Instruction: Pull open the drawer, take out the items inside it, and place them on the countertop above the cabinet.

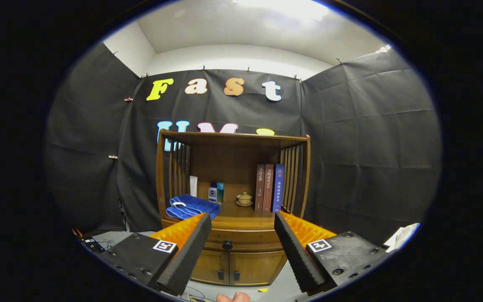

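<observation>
While the drawer (241, 240) is shut, I judge I am at the first step, the approach. My gripper (242, 226) hangs well short of the cabinet (233, 268) with jaws wide and empty. The knob (227, 244) sits at 6 o'clock between them. Next I must close in, narrow onto it, and pull.

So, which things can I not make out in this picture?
- Drawer contents, gripper view: hidden behind its shut front.
- Lower cabinet doors: their outer sides covered by the open hand-held gripper fingers.
- Bottles on the countertop: too small to identify.
- White object beyond the right finger: cut off at the edge.
</observation>
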A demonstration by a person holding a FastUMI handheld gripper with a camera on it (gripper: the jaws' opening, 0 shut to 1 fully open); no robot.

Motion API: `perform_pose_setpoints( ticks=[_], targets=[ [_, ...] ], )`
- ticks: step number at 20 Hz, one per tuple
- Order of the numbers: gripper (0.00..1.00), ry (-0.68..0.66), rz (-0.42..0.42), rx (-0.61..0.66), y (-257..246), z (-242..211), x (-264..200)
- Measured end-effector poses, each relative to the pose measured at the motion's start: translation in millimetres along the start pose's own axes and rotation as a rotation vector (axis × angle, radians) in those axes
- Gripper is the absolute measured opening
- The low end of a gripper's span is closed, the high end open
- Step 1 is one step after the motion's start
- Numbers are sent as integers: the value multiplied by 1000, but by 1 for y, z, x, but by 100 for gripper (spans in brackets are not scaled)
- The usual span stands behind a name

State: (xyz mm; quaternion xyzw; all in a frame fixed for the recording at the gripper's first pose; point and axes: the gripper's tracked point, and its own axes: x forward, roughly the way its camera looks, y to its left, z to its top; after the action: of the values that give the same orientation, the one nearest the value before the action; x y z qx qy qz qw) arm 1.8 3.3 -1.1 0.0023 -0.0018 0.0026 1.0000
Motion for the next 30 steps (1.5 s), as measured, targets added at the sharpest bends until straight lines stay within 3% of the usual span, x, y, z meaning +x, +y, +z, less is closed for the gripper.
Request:
perform_pose_setpoints(
  ticks=[6, 11, 16, 26, 30],
  targets=[
    [98, -39, -20, 1, -2, -3, 12],
    [98, -74, 1, -44, 14, -32, 57],
    [98, -56, 11, -10, 29, -96, 106],
    [97, 120, 5, 6, 45, -255, 199],
    [85, 179, 17, -20, 54, -293, 221]
  ],
)
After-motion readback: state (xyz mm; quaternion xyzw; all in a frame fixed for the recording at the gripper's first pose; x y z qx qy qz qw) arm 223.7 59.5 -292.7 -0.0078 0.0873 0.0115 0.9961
